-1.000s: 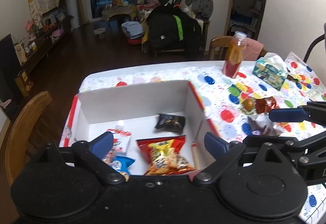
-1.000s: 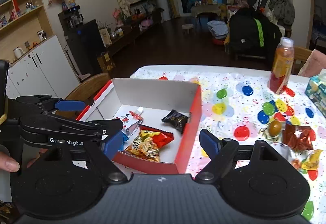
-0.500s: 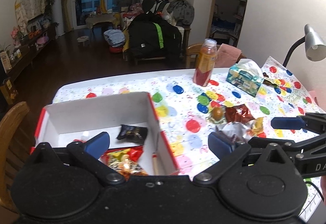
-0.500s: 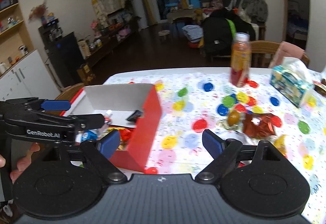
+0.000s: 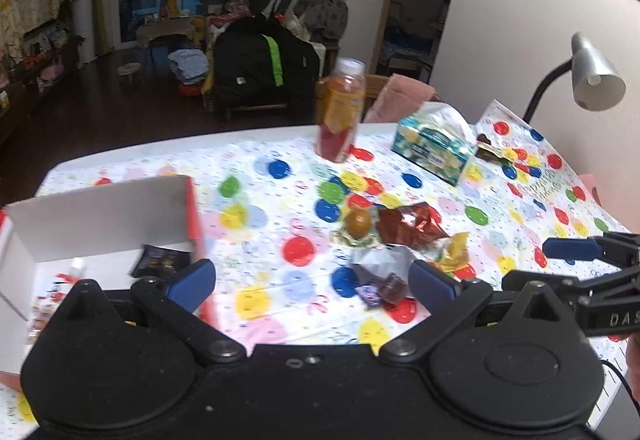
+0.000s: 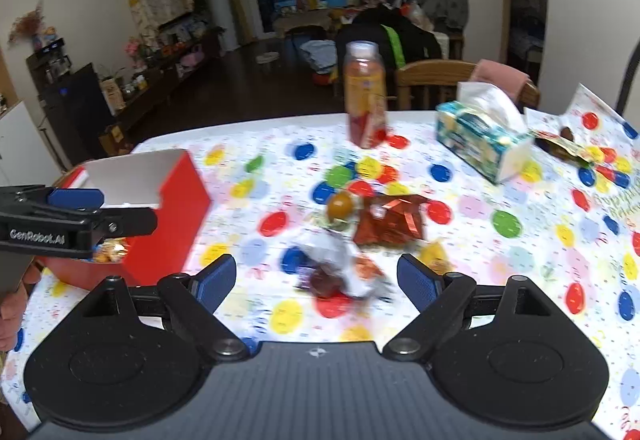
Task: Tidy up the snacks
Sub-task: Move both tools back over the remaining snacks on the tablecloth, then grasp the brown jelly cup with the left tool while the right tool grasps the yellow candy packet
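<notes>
A red box with a white inside point(image 5: 96, 216) point(image 6: 172, 200) stands at the table's left with snack packets in it, among them a dark packet point(image 5: 160, 260). Loose snacks lie mid-table: a brown round sweet point(image 5: 358, 222) point(image 6: 340, 205), a red foil packet point(image 5: 408, 226) point(image 6: 392, 224), a yellow wrapper point(image 5: 456, 252) and a clear packet with dark pieces point(image 5: 380, 276) point(image 6: 336, 272). My left gripper point(image 5: 312, 280) is open and holds nothing, hovering between the box and the snacks. My right gripper point(image 6: 316, 280) is open just short of the clear packet.
A juice bottle point(image 5: 340, 108) point(image 6: 366, 96) stands at the table's far side. Right of it sits a tissue pack point(image 5: 434, 144) point(image 6: 480, 136), with another wrapper point(image 6: 564, 148) beyond. A desk lamp point(image 5: 592, 76) rises at the right edge. A wooden chair point(image 6: 432, 80) stands behind the table.
Both grippers have swung right, from over the box toward the loose snacks in the middle of the table. Both stay open with nothing held.
</notes>
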The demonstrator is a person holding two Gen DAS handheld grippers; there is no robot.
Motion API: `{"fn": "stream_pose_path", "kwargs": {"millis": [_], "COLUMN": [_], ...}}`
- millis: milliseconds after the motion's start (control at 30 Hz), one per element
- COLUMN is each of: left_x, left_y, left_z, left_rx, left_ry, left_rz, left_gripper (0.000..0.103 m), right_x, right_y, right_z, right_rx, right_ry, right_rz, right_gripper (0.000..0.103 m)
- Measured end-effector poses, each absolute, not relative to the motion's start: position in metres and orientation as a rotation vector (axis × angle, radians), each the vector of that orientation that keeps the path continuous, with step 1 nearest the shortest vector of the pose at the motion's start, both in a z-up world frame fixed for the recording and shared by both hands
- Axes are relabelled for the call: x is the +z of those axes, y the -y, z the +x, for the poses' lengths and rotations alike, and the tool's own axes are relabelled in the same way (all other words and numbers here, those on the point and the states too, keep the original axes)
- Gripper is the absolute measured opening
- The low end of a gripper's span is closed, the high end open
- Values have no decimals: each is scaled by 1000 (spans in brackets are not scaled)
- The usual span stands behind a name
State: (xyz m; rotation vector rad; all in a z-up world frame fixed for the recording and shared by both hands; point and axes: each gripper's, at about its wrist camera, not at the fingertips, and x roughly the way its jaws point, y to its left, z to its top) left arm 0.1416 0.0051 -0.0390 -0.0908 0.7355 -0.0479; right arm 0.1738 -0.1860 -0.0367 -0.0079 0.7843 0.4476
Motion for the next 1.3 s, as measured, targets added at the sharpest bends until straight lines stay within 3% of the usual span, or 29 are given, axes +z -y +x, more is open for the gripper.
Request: {"fn": "stream_pose_path", "kwargs": {"millis": [567, 833, 900, 1300], "left_x": [-98, -129, -135, -163], "left_y": [59, 78, 82, 94], "left_z": [187, 208, 213, 232], "left_rx": [-86, -114, -129, -219], "left_ry": [-810, -865, -875, -924], "left_rz": [-28, 20, 38, 86], "left_gripper": [98, 77, 73, 55], "right_x": [-93, -123, -129, -158], "right_y": [246, 245, 243, 226], "right_z": [241, 274, 280, 306], "right_rx": [369, 353, 355, 360], "right_ry": [-882, -931, -946, -1009], "right_rz": [-7, -24, -26, -41], "right_gripper": [88, 87, 78, 60]}}
